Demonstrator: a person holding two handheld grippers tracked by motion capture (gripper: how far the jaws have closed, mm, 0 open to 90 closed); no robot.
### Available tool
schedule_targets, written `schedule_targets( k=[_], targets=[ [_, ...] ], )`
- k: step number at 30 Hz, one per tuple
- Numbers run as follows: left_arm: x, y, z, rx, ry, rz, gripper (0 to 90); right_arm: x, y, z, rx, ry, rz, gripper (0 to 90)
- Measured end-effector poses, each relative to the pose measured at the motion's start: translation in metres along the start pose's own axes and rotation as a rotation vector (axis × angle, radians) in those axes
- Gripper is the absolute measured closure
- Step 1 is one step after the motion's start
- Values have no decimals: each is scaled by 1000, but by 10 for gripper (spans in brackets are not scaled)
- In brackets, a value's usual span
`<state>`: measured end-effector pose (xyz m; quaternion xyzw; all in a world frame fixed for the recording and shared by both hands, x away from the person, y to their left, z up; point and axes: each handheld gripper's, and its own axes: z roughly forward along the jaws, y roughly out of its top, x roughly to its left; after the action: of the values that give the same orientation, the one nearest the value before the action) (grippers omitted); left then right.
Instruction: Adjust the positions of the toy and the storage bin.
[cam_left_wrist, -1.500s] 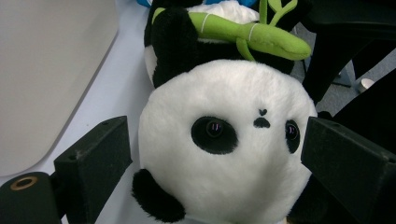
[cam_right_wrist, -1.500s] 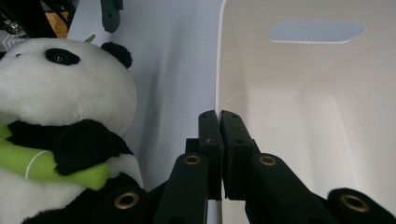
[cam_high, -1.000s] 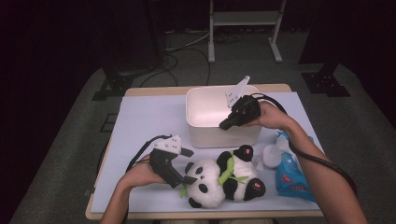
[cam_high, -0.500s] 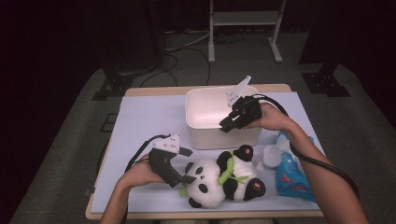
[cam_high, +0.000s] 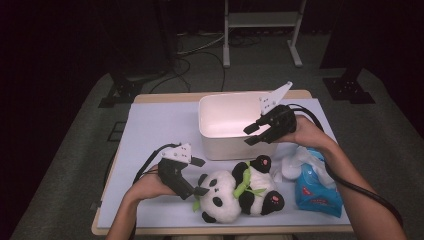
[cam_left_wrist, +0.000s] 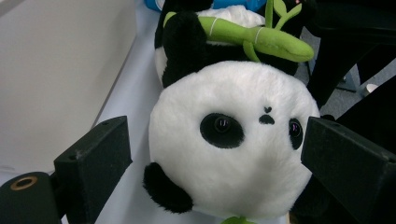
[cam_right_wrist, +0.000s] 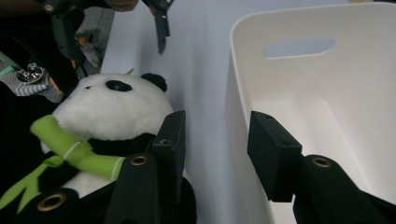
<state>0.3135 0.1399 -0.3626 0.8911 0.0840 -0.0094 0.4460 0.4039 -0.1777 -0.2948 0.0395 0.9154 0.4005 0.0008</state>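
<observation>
Left gripper (cam_high: 192, 184), jaws apart either side of round white head of black-and-white plush panda (cam_high: 240, 192) with green bamboo sprig, pads not pressing. Right gripper (cam_high: 256, 134) just beyond that toy, jaws lately opening and parted with nothing between, straddling near wall of white rectangular plastic bin (cam_high: 220, 145). Blue wet-wipe packet (cam_high: 316, 187) lying just beside panda's far end, away from left gripper.
</observation>
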Motion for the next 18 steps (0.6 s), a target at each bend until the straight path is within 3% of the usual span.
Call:
schedule_targets(
  k=[2,9,18],
  targets=[
    [0,0,0,-2,1,1,75,7,-1,-1,-12,9,-6,557],
    [-1,1,0,-4,2,0,75,25,-2,10,24,54,-24,545],
    [1,-1,-3,-8,8,-7,75,31,-7,36,76,111,-18,530]
  ],
)
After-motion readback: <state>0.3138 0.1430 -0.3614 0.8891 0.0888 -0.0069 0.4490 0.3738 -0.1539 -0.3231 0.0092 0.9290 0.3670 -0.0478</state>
